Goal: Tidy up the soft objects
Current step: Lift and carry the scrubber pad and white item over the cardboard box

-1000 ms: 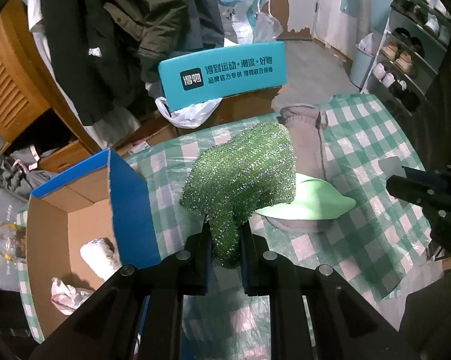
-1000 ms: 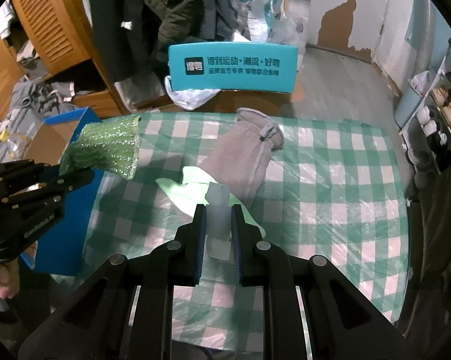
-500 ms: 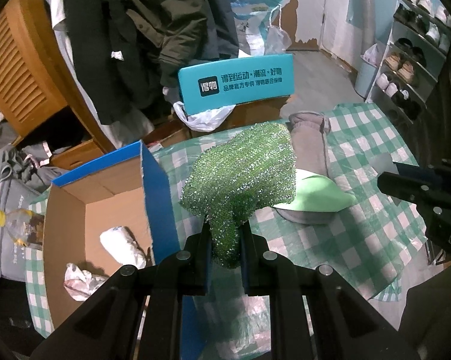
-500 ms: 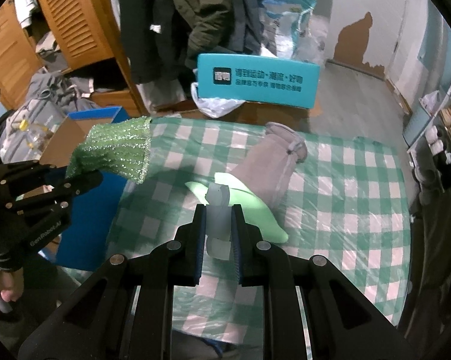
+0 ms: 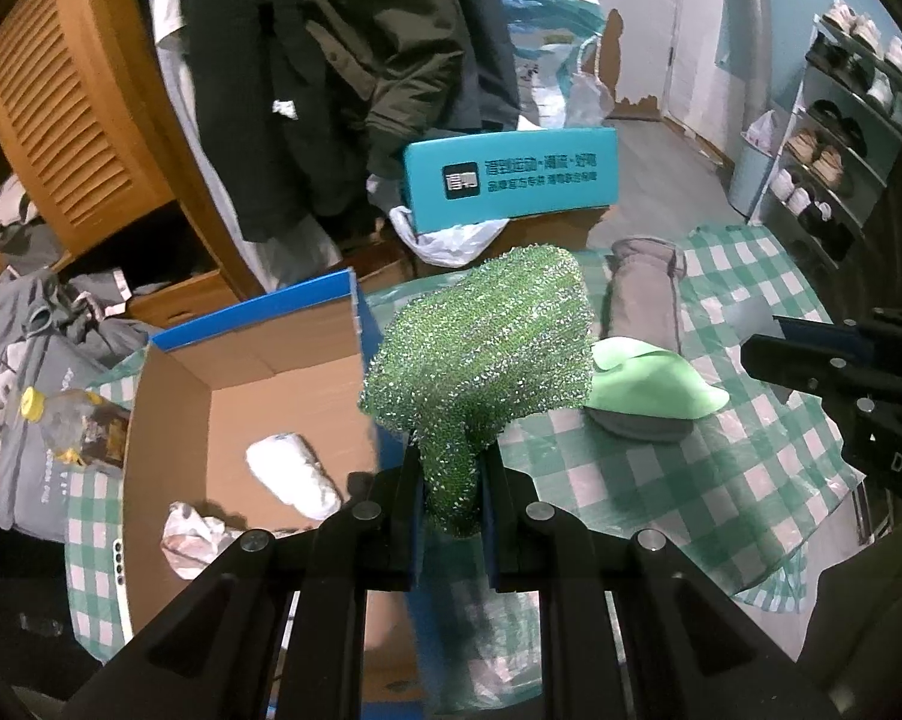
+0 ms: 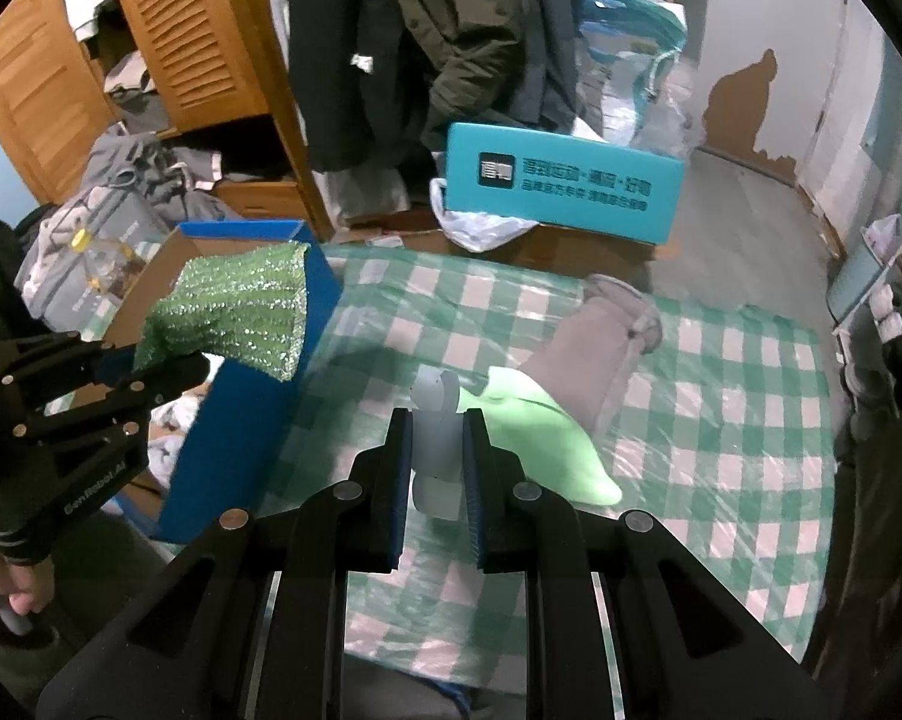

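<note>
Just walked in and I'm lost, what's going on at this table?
A person is sorting soft things with a tool in each hand. The left tool is shut on a sparkly green cloth, held beside the open cardboard box, which already holds a white roll. The right tool grips something pale grey above the checked tablecloth, where a light green cloth lies on a grey garment.
</note>
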`<state>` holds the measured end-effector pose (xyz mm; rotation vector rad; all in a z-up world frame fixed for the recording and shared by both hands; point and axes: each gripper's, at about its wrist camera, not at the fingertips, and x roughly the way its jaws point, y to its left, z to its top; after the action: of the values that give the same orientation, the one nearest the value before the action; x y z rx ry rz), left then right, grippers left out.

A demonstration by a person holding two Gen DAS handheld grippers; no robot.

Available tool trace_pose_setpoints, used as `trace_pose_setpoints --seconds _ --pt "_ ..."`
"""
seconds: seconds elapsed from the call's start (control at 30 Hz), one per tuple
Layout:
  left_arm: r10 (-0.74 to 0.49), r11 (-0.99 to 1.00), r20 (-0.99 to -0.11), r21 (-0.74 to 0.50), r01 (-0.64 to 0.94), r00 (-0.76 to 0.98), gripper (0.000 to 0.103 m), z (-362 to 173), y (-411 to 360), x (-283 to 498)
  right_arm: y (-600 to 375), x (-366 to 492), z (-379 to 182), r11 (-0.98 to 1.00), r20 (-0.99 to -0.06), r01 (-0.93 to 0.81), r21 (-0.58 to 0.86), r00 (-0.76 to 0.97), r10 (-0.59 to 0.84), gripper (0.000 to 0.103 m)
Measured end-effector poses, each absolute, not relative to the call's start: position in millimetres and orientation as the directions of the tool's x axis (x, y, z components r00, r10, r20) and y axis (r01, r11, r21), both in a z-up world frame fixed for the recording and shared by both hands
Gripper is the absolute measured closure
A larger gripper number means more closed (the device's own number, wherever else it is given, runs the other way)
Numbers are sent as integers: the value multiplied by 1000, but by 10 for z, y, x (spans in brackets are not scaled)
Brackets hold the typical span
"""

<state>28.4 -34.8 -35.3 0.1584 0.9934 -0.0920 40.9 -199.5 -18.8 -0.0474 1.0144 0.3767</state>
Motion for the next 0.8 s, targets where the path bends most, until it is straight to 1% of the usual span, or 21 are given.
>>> trace_pose_setpoints --seconds 0.43,0.8 --pt "32 995 -832 78 59 554 88 -280 145 160 -1409 419 -119 895 -828 -423 140 446 341 88" --pt "64 998 -837 66 -16 544 88 -324 549 92 -959 424 -147 859 -831 -493 139 414 372 88"
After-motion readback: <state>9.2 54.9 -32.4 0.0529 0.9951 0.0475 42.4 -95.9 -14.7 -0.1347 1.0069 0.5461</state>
